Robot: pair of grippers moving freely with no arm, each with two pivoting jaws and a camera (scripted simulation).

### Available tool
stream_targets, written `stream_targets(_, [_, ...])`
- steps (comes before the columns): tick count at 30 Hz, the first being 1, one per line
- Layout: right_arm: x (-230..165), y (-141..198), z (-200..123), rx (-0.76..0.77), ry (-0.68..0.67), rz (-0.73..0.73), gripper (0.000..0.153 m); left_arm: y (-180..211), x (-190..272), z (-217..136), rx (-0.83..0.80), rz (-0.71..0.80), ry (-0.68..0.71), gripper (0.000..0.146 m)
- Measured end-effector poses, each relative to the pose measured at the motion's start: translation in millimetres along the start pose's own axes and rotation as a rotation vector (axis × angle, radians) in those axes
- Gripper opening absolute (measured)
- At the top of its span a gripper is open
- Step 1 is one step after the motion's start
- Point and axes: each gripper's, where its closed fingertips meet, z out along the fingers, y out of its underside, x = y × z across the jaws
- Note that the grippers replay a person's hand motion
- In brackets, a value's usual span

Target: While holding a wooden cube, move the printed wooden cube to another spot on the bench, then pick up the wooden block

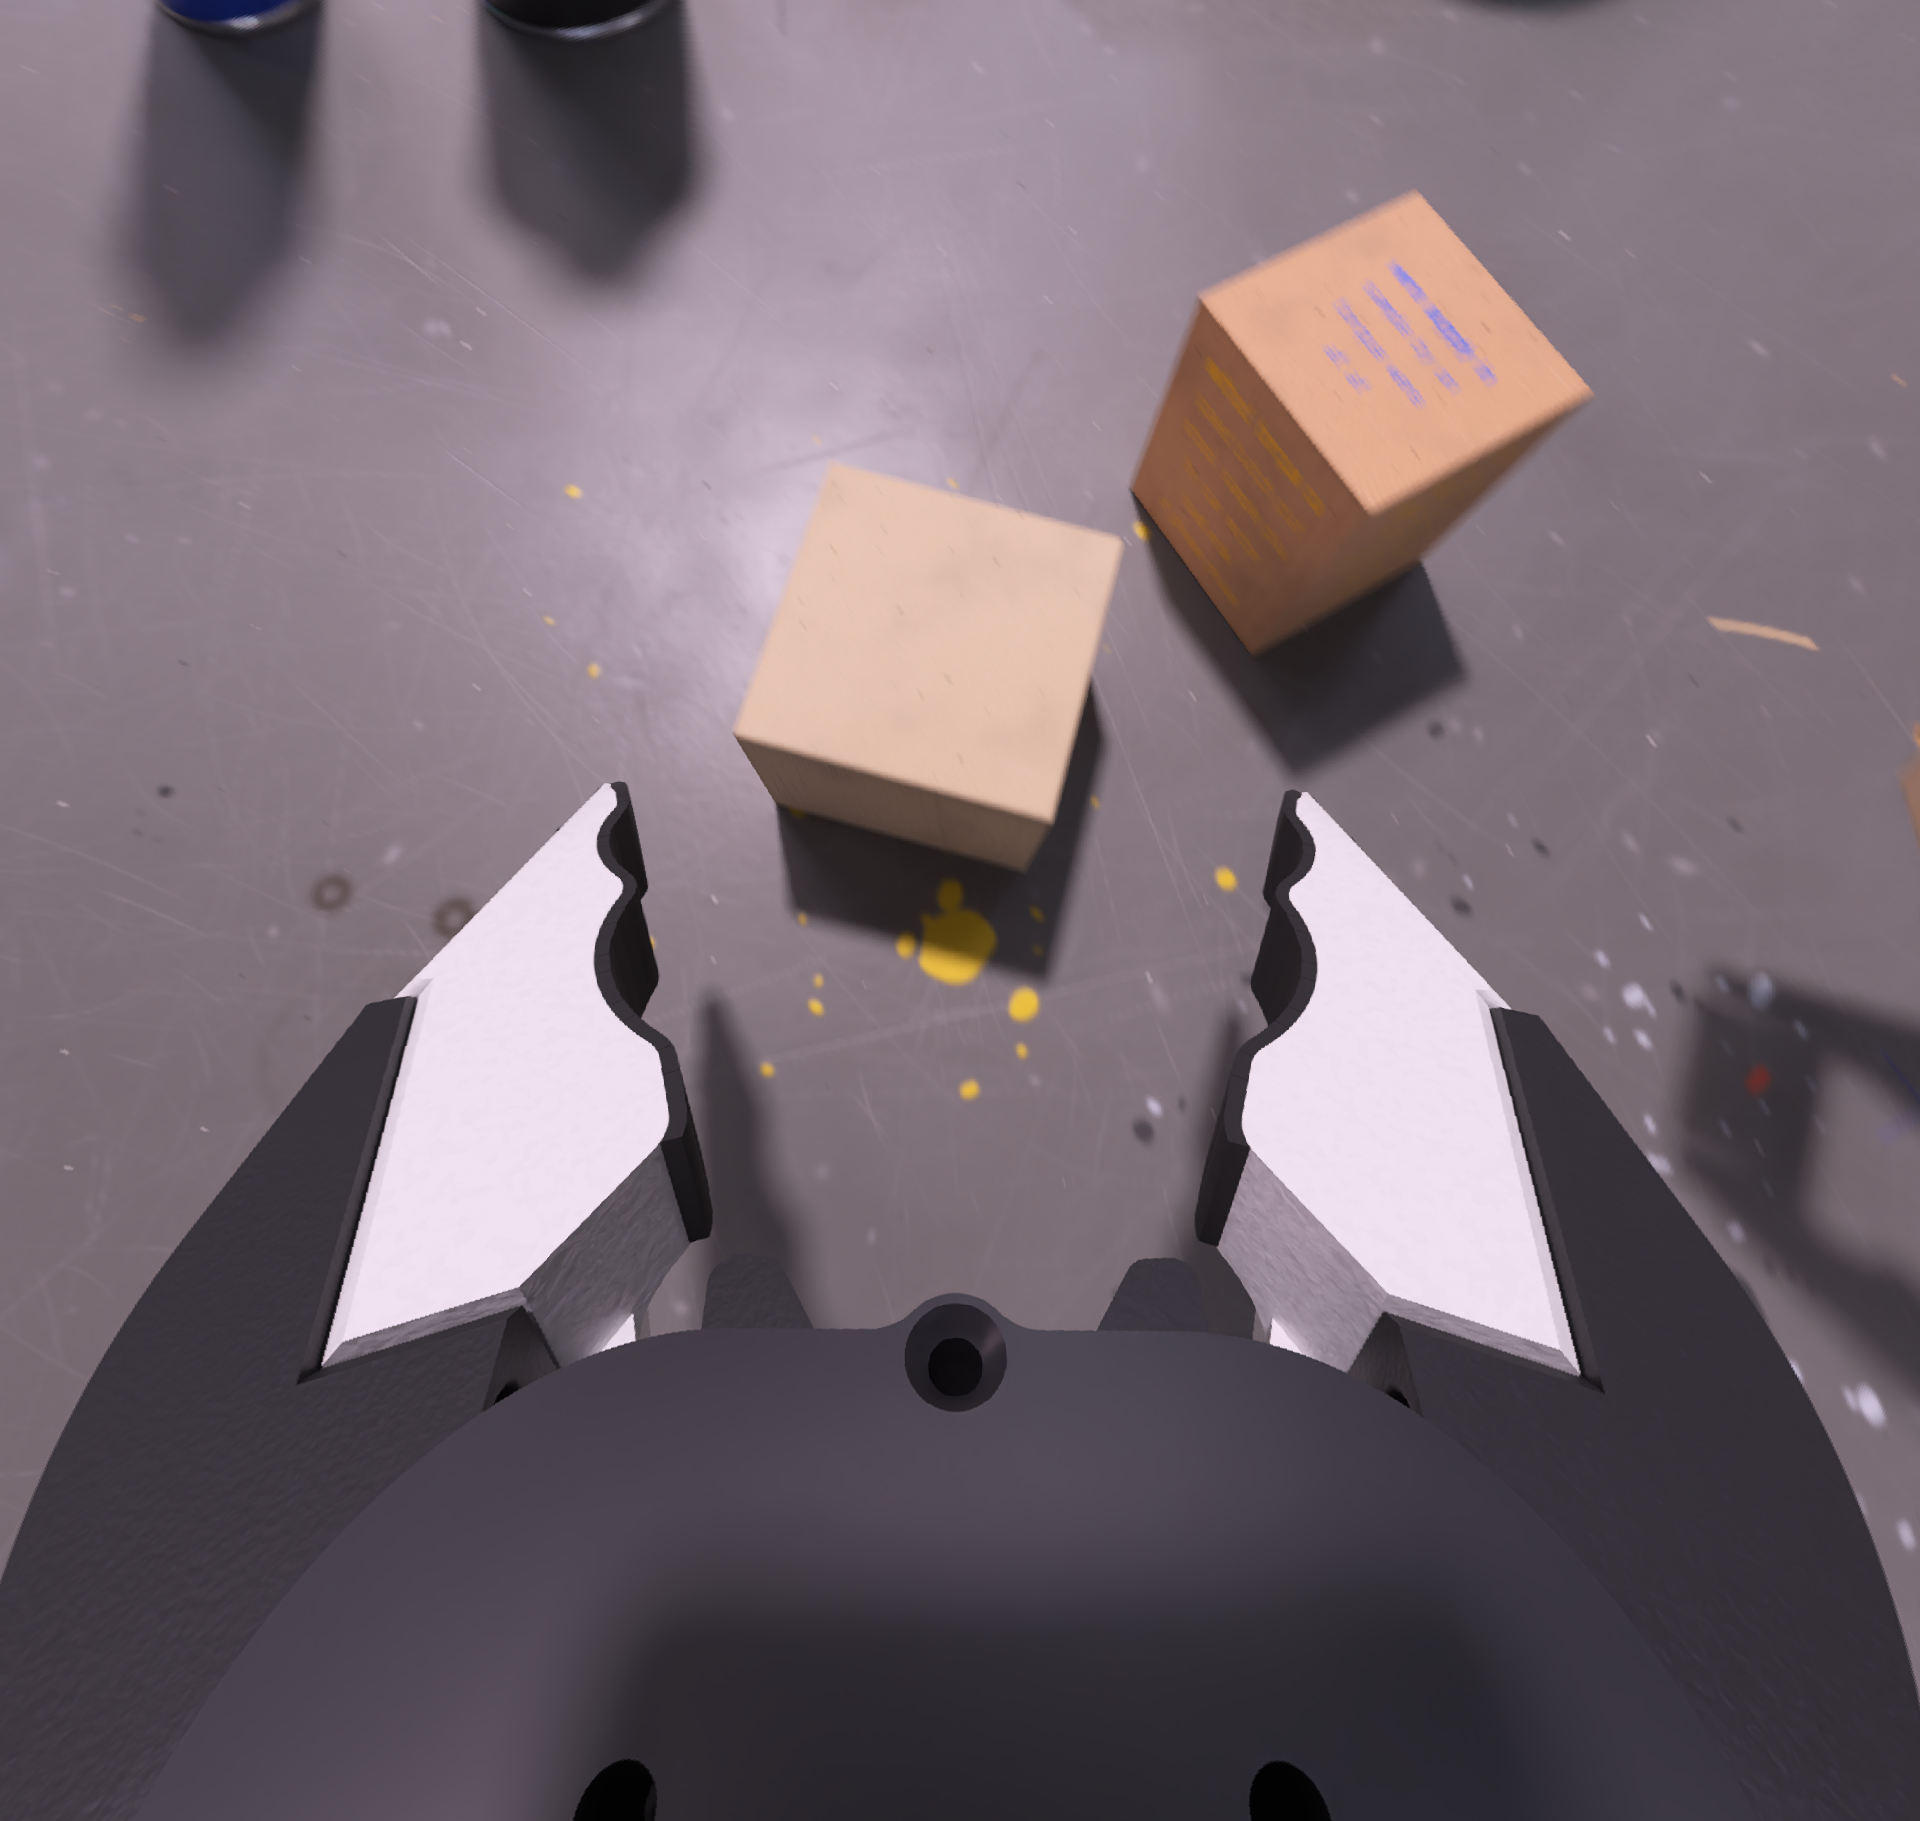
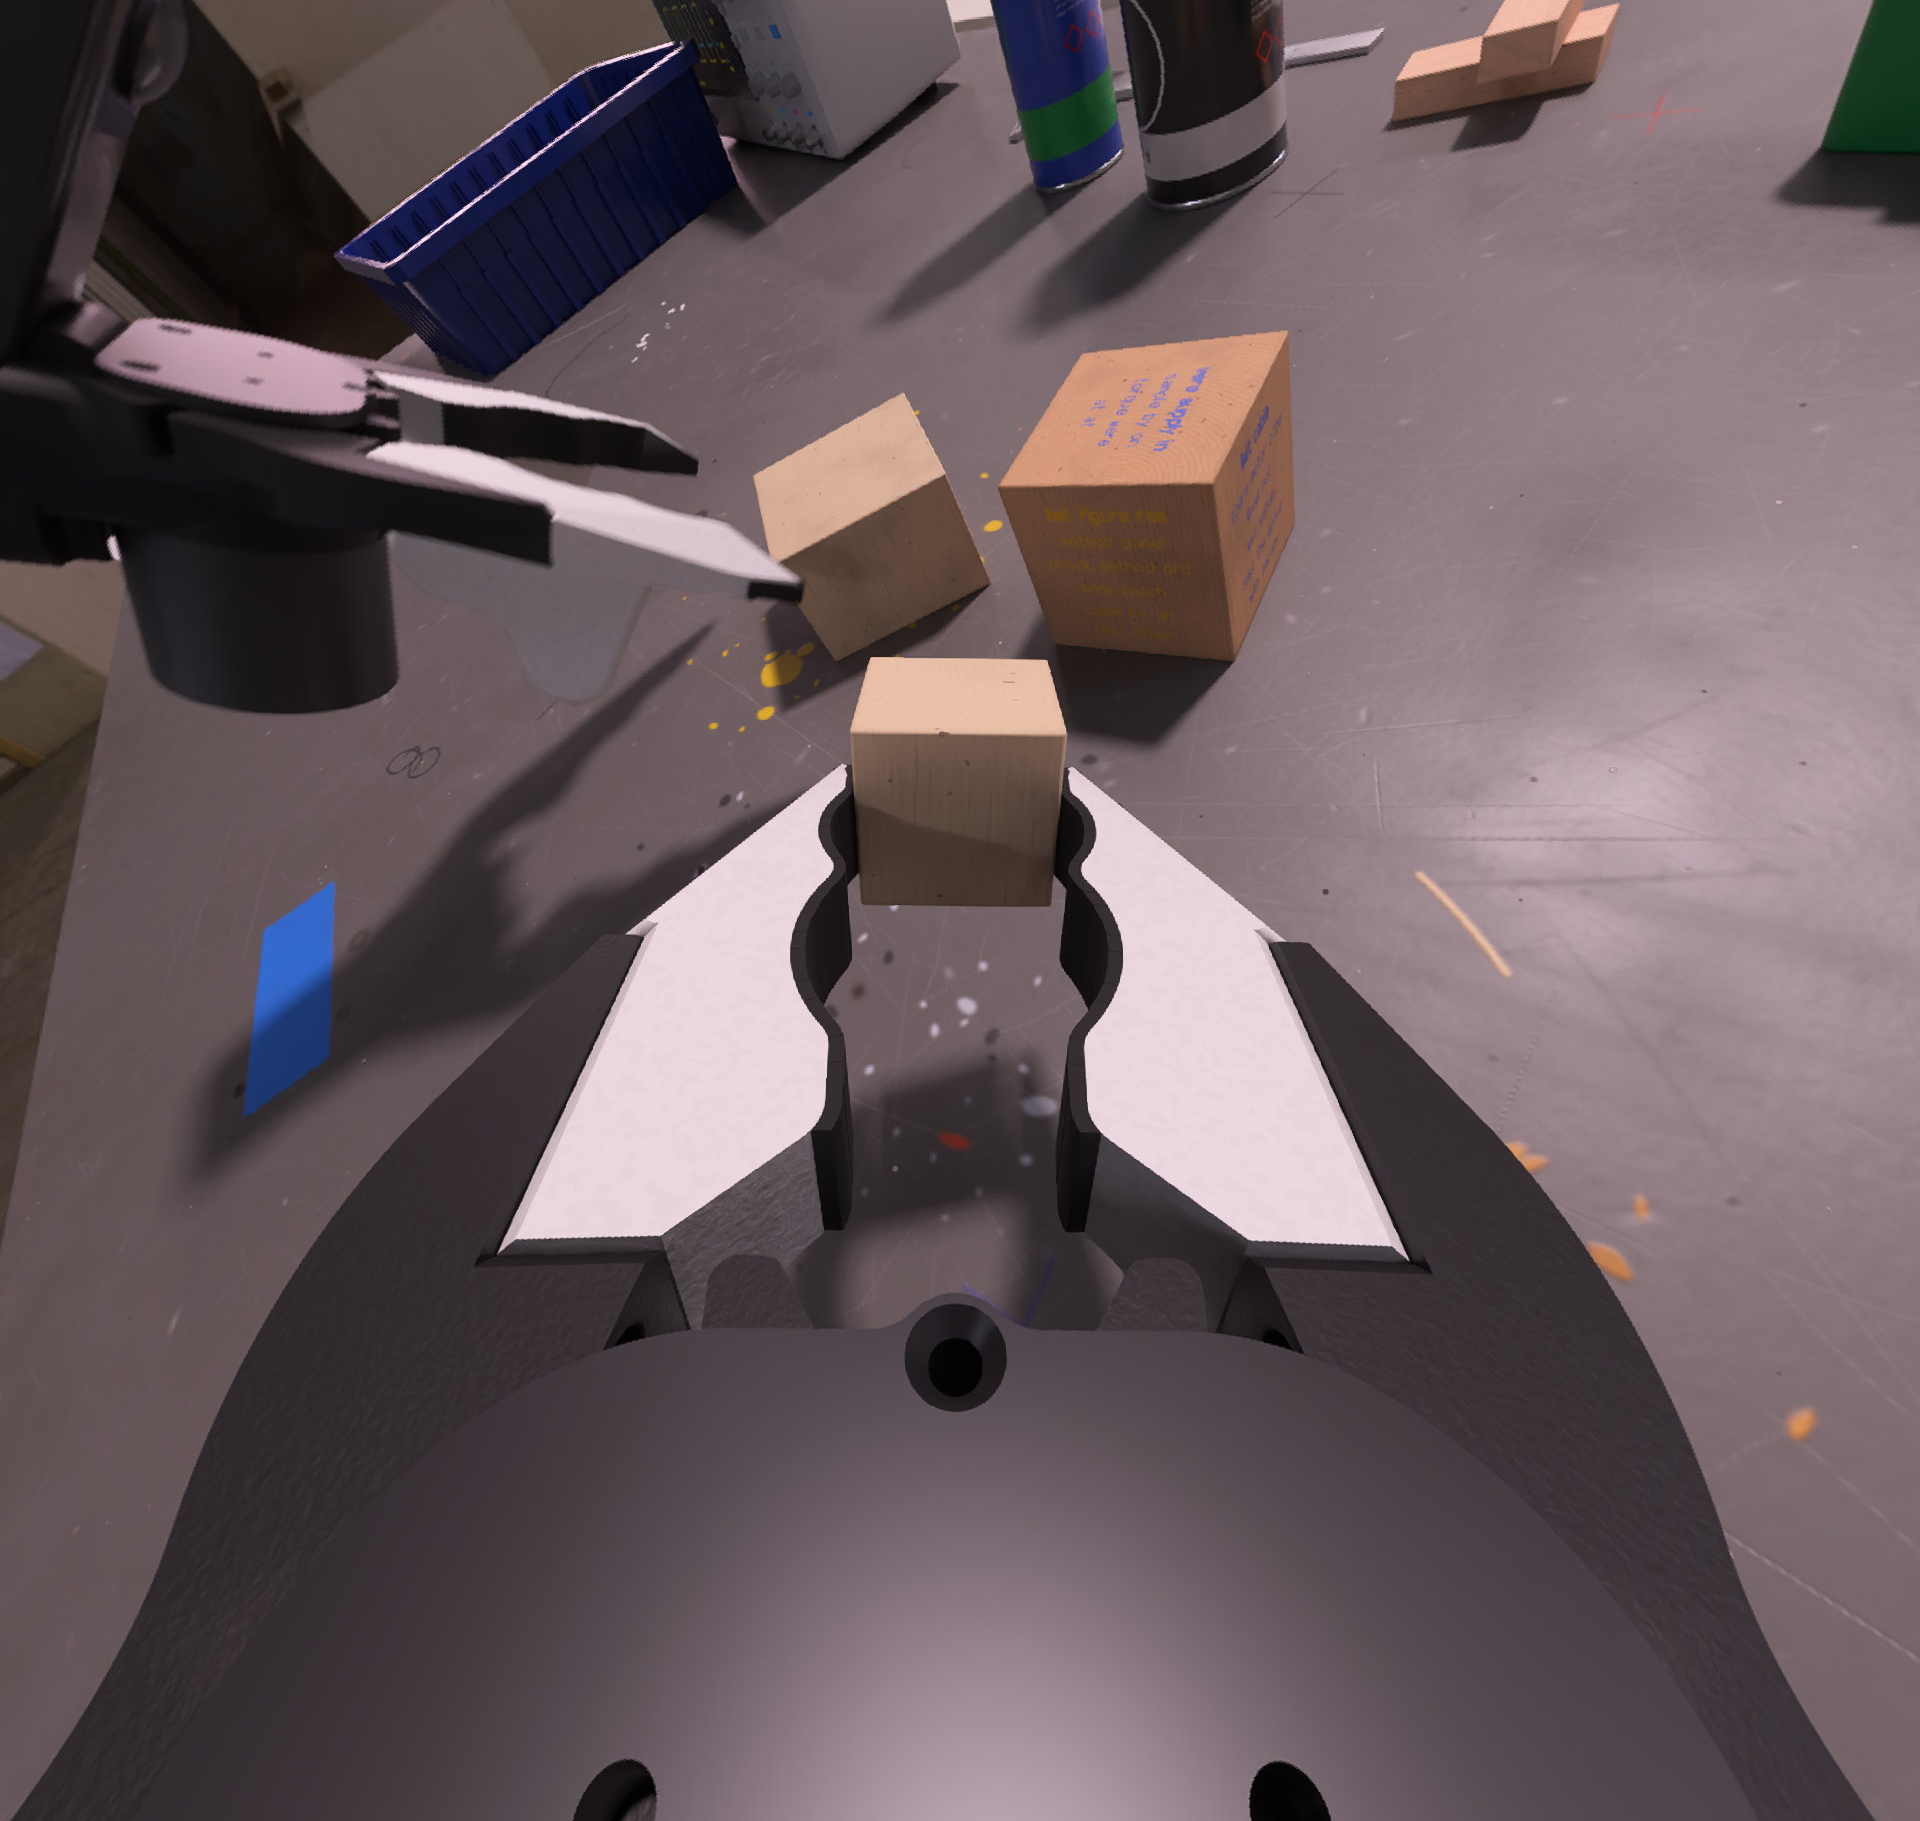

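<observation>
My right gripper (image 2: pixel 958 779) is shut on a small plain wooden cube (image 2: pixel 956 711) and holds it above the grey bench (image 2: pixel 1558 628). A larger plain wooden block (image 2: pixel 873 524) and a printed wooden cube (image 2: pixel 1143 504) stand just beyond it, close together but apart. My left gripper (image 1: pixel 956 805) is open and empty, hovering just short of the plain block (image 1: pixel 925 649), with the printed cube (image 1: pixel 1382 369) farther to the right. In the right wrist view the left gripper (image 2: pixel 743 524) comes in from the left, its lower fingertip almost at the block.
Two spray cans (image 2: pixel 1049 36) (image 2: pixel 1205 46) stand at the back, with a blue bin (image 2: pixel 551 202) and a white instrument box (image 2: pixel 810 15) to their left. Stacked wooden pieces (image 2: pixel 1507 36) and a green object (image 2: pixel 1881 57) are at the back right. The bench edge runs along the left.
</observation>
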Motion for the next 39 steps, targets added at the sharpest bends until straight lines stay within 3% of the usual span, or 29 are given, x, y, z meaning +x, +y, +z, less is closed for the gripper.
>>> stream_targets(3, [2,0,-1,0.009,-0.010,0.020,0.036,-10,-11,14,-0.010,-0.002,-0.089,0.123])
stream_targets(12, [7,1,-4,0.026,-0.058,0.072,0.036,7,-14,51,-0.132,-0.007,-0.119,0.125])
stream_targets(17, [8,0,-5,0.029,-0.069,0.084,0.036,6,-23,54,-0.148,0.011,-0.161,0.112])
stream_targets(28, [1,4,-3,0.016,-0.086,0.091,0.036,8,-12,55,-0.209,0.056,-0.015,0.090])
stream_targets(35, [-2,3,-2,0.014,-0.100,0.095,0.036,6,-6,53,-0.205,0.247,0.088,0.087])
stream_targets(39, [0,-1,-4,0.011,-0.082,0.071,0.036,-3,-10,40,-0.108,0.345,0.128,0.087])
